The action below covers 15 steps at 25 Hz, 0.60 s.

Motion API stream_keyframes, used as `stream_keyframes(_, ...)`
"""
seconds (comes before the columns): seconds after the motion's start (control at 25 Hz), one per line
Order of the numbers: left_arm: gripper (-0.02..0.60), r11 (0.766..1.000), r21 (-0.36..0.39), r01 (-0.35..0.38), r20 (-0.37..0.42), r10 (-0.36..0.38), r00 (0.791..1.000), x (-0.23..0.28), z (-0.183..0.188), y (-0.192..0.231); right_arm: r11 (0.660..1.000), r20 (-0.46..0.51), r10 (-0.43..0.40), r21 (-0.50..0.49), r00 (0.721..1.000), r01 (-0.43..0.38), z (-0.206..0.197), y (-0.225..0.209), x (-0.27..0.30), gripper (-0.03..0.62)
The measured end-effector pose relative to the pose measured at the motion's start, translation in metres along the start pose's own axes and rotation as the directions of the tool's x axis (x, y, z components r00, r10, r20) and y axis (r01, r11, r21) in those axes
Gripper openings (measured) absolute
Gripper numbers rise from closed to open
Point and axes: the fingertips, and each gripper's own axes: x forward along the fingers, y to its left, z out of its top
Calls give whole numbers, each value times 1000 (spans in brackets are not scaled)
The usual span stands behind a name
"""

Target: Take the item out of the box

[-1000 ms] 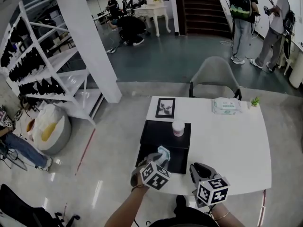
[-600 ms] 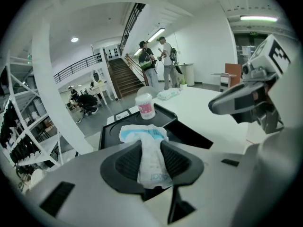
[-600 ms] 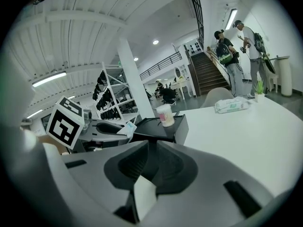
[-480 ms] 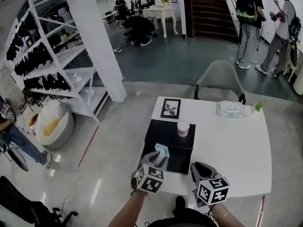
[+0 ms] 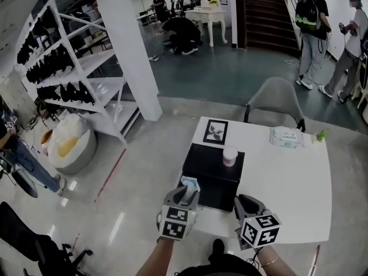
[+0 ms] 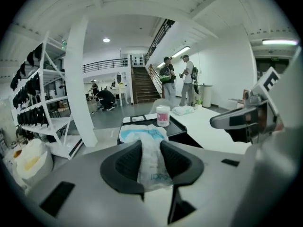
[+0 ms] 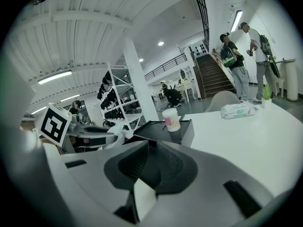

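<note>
Packet (image 6: 142, 135) pulled back, pinched in left gripper's (image 6: 149, 150) jaws.

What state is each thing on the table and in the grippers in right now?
Left gripper, shut on the packet.
Packet, pinched, held above the near edge of the black box.
Right gripper, shut, empty.
Cup, upright, at the black box's far end.
Picture frame, lying flat.
Wipes pack, lying flat.

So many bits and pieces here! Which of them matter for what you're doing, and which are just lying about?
Part of the job:
black box
blue-and-white packet, gripped in the left gripper
right gripper, shut and empty

Just lying about:
pink-labelled cup
framed picture
wipes pack
little plant
grey chair
</note>
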Motion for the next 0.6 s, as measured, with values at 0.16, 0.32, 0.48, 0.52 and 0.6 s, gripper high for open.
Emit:
stream_keyframes(0.16, 124, 995, -89, -41, 43, 45, 998, -13, -3, 15, 1000, 7, 9, 1, 1000, -9, 5, 4, 2, 52)
stream_keyframes(0.32, 123, 983, -168, -68, 75, 81, 994, -22, -8, 30, 1000, 12, 19, -5, 1000, -19, 7, 8, 7, 52)
stream_keyframes(0.48, 123, 964, -257, -61, 99, 89, 991, -32, -13, 38, 999, 11, 29, -16, 1000, -29, 11, 12, 7, 52)
stream_keyframes(0.52, 124, 959, -279, -55, 107, 88, 990, -33, -14, 39, 999, 11, 31, -18, 999, -31, 11, 12, 7, 52)
stream_keyframes(0.6, 124, 948, -314, -51, 122, 93, 988, -37, -16, 41, 999, 11, 36, -24, 999, -35, 12, 13, 8, 52)
